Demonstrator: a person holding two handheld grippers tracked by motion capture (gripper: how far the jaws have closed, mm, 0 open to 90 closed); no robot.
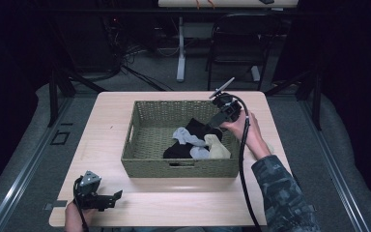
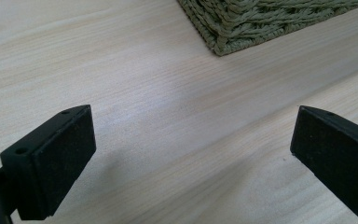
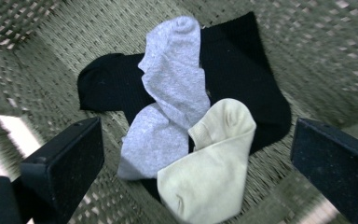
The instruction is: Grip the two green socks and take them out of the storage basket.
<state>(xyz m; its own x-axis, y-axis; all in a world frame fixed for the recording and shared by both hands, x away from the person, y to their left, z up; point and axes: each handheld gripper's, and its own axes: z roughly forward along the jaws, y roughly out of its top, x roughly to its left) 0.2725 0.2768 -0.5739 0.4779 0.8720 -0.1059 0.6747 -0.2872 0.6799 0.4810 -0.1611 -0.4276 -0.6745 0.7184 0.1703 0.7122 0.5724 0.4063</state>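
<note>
Right now a woven basket (image 1: 149, 140) is sitting mid tabletop (image 1: 106, 121), w/ a small heap of socks lying in its right half: a black sock (image 3: 242, 65) at the bottom, a grey sock (image 3: 172, 93) draped across it, and a cream sock (image 3: 209, 172) lying on the grey one's lower end, nearest the right gripper's camera. In the high view the same pile is showing toward the basket's near-right corner, w/ the cream sock (image 1: 217, 147) just beside the right wall. The right gripper (image 1: 211, 124) is reaching in over the basket's right rim, tilted down toward the pile, held by the person's right hand (image 1: 244, 128) in a camo sleeve (image 1: 282, 193); its cable (image 1: 243, 169) is trailing back along the forearm. In the right gripper view its fingers (image 3: 65, 168) are standing wide apart, released, framing the socks and touching none of them. The left gripper (image 1: 110, 198) is resting low at the near-left of the tabletop, well apart from the basket's front wall, w/ the grey plate on top. Its fingers (image 2: 51, 163) are also spread wide, gripping nothing, bare wood between them and the basket's corner (image 2: 223, 42) showing beyond.
</note>
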